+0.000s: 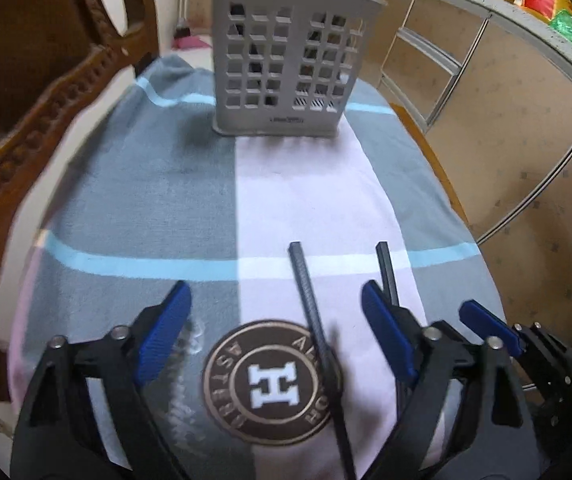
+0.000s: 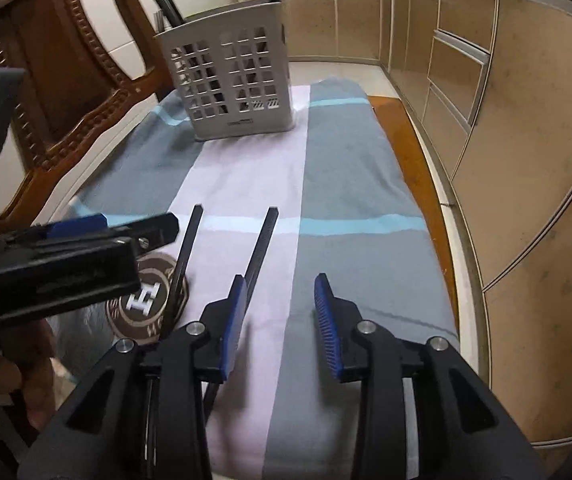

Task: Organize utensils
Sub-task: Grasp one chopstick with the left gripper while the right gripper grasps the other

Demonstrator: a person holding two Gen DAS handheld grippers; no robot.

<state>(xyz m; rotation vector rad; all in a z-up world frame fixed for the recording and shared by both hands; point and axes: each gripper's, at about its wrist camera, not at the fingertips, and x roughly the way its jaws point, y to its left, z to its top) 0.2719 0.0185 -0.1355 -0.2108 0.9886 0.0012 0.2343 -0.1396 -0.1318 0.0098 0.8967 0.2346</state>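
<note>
Spreading across the worktop [image 2: 401,128] in both views, a striped towel [image 1: 146,200] bearing a grey utensil basket [image 1: 286,60] at its far end, the kitchen cabinets [image 2: 485,80] showing fully only from the right wrist. Lying on the towel near the round logo patch [image 1: 272,384], two dark chopsticks [image 1: 305,280], [image 2: 260,244]. Hovering wide open around one chopstick, the left hand-held gripper [image 1: 276,328]; standing open, empty, the other chopstick just outside its left pad, the right hand-held gripper [image 2: 282,320].

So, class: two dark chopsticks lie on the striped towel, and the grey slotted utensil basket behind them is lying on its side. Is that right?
Not quite. The grey slotted utensil basket stands upright on the striped towel, with dark utensils poking out of its top, as the left wrist view shows. The rest holds: two dark chopsticks lie on the towel in front of it.
</note>
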